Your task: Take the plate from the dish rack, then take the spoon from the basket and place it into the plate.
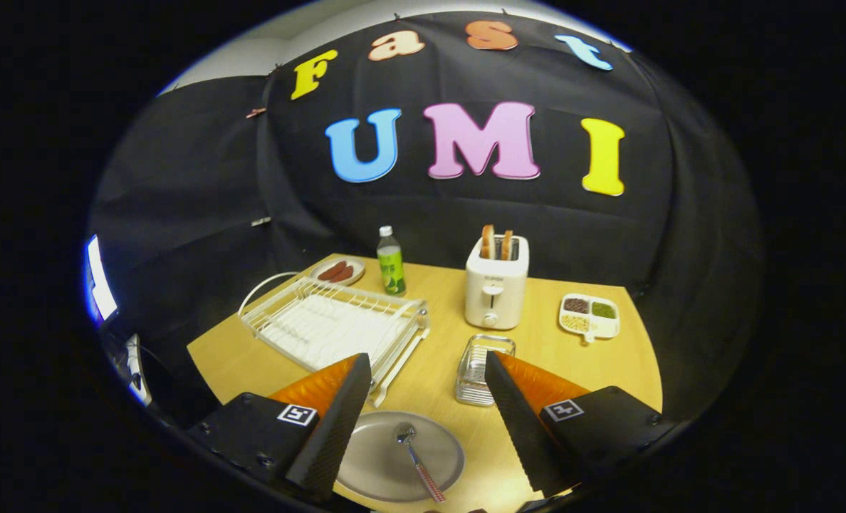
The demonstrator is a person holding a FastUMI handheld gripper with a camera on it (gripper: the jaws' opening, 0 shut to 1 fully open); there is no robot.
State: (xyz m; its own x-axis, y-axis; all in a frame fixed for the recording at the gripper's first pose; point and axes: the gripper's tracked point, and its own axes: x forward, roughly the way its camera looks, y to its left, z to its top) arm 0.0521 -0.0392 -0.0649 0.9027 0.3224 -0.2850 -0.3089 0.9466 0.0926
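Spoon (416, 459) lies in the plate (366, 467), bowl end toward the middle of the plate and handle running out toward the plate's near rim, slanting a little to my right. Plate sits flat on the counter (580, 356) at its near edge, directly beneath and between the fingers of my claw (423, 420). The claw stands wide apart and holds nothing; both fingers (337, 420) hang above the plate, clear of the spoon as far as I can judge.

Dish rack (337, 324) stands just beyond my left finger toward the counter's left side, with no plate in its slots. Small wire basket (481, 367) stands just beyond my right finger, near the middle of the counter; I see no spoon in it, though its inside is hard to read.

Judgement: both parts of the task appear done, since the plate is out of the rack and the spoon rests within its rim. The relation that matters now is that the spoon lies straight below the open claw, its long axis roughly along my line of sight. Any coming move should be a lift up and back, keeping both fingers off the handle so it is not dragged over the rim.

Toaster (496, 285), bottle (391, 262) and divided tray (589, 315) stand well apart at the far side, not concerned.
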